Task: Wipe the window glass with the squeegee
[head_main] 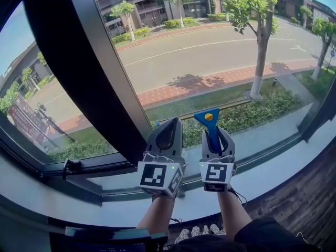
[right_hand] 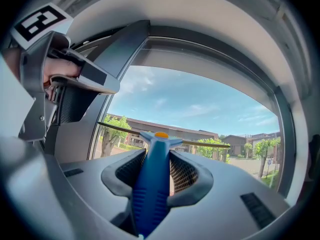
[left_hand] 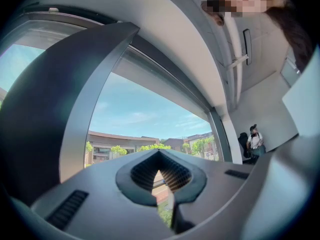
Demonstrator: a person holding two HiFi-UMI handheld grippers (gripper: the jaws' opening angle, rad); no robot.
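Low at the window, the right gripper (head_main: 218,135) held the squeegee (head_main: 210,121) up toward the glass (head_main: 210,51).

Seen from its own camera, the right gripper (right_hand: 157,154) had its jaws clamped on the blue handle of the squeegee (right_hand: 152,184), which stood upright between the ribbed pads. An orange spot marked the handle's top. The thin dark blade (right_hand: 200,144) ran crosswise beyond it, but I could not tell whether it touched the pane. The left gripper (head_main: 170,125) hung just beside the right one, nearer the dark mullion (head_main: 105,62). In its own view the left gripper (left_hand: 159,154) had its jaws together at the tips, with nothing between them. Both grippers were raised above the pale sill (head_main: 283,167).
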